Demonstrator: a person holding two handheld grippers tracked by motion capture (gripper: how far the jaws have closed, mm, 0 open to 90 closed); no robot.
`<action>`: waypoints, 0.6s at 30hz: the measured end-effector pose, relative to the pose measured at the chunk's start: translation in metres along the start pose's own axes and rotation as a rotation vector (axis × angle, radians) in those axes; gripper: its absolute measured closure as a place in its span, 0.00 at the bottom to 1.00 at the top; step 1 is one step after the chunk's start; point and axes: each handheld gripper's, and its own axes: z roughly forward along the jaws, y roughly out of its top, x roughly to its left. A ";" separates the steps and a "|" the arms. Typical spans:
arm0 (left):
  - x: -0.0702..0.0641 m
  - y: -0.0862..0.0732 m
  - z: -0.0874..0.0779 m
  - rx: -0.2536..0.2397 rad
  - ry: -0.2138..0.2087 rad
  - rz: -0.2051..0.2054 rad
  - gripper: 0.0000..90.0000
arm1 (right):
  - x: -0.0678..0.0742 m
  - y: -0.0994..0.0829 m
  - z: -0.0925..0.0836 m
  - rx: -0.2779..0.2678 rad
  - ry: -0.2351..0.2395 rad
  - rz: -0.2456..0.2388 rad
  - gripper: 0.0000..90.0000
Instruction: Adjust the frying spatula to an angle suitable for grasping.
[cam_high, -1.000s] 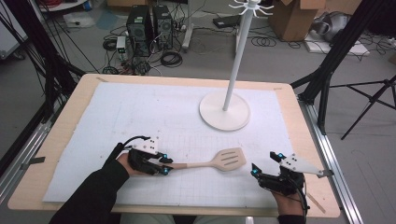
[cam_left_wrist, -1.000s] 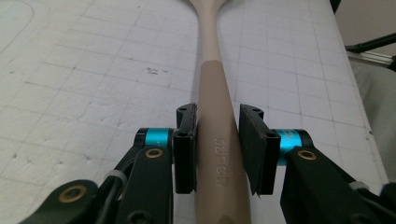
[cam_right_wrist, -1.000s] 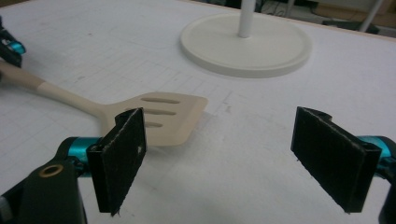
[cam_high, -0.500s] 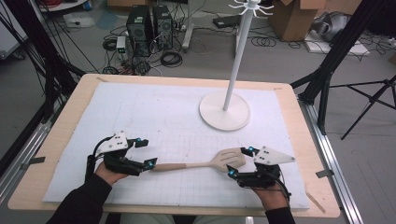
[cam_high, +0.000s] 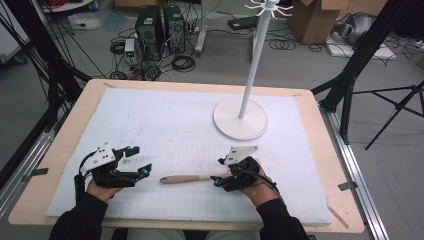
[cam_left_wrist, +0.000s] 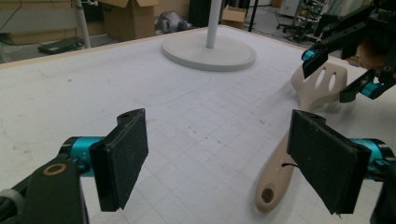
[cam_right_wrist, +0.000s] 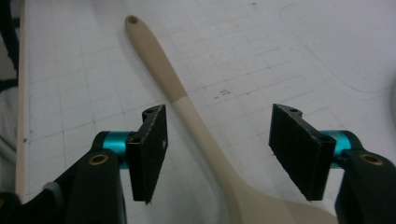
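High view: the pale beige slotted spatula with a two-tone wooden-looking handle (cam_high: 187, 178) lies flat on the white gridded mat of the worktop (cam_high: 165, 125), low in the frame and a little right of centre. The right tongs (cam_high: 219, 180) sit over its blade end; the left tongs (cam_high: 137, 161), spread wide, hang apart from the handle tip at lower left. The white coat-rack stand with a round base (cam_high: 241, 120) rises at upper right, well apart from the spatula.

Left gripper view: the left tongs (cam_left_wrist: 224, 158) stand spread and pinch nothing. The spatula's handle end with its hanging hole (cam_left_wrist: 271, 196) lies at lower right, just inside the right-hand pad (cam_left_wrist: 322, 163). The risk here is that a careless sweep of that pad would knock the handle and spin the spatula on the mat.

Right gripper view: the right tongs (cam_right_wrist: 217, 144) have just been closing, with the spatula's neck (cam_right_wrist: 201, 135) between the pads but not yet pressed. The neck runs slantwise and nearer the left-hand pad (cam_right_wrist: 152, 149), so that pad would likely meet it first. That could push the spatula sideways or give a crooked, slippery pinch on the smooth taper, and it may droop when raised.
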 end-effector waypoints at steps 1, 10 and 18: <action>0.000 0.000 0.000 0.001 0.001 0.000 0.23 | -0.001 0.003 0.004 0.025 0.018 -0.014 0.46; 0.000 -0.001 0.004 0.013 -0.005 -0.010 0.24 | -0.010 0.012 0.034 0.219 0.103 -0.085 0.60; 0.001 -0.002 0.004 0.013 -0.005 -0.017 0.24 | -0.016 0.010 0.041 0.248 0.153 -0.095 0.77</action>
